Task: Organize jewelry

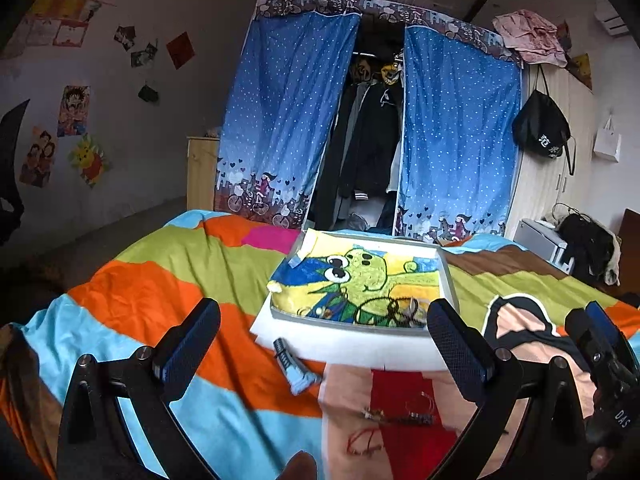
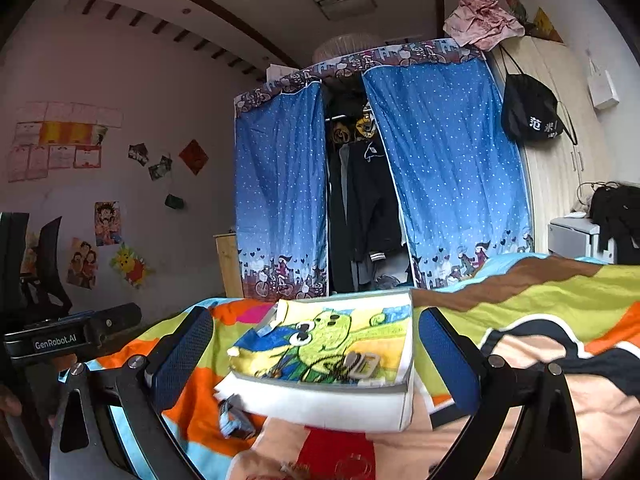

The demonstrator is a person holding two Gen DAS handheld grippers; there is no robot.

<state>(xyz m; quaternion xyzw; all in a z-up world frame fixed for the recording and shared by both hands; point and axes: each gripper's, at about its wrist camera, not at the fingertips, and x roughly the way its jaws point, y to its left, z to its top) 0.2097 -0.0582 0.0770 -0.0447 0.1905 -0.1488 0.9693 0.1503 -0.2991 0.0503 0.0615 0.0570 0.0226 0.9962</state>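
A white tray (image 1: 352,346) lined with a cartoon dinosaur cloth sits on the bed; a dark cord necklace and metal pieces (image 1: 394,310) lie at its near edge. The tray also shows in the right wrist view (image 2: 328,406), with jewelry (image 2: 356,364) in it. Loose jewelry lies on the bedspread in front: a beaded chain (image 1: 400,416), a thin ring bracelet (image 1: 420,400) and a red string (image 1: 362,442). My left gripper (image 1: 324,344) is open and empty above this jewelry. My right gripper (image 2: 316,364) is open and empty, facing the tray.
A small blue-and-black object (image 1: 294,366) lies left of the tray. The colourful bedspread (image 1: 180,280) covers the bed. A blue-curtained wardrobe (image 1: 372,120) stands behind. The right gripper's body (image 1: 604,364) is at the left view's right edge.
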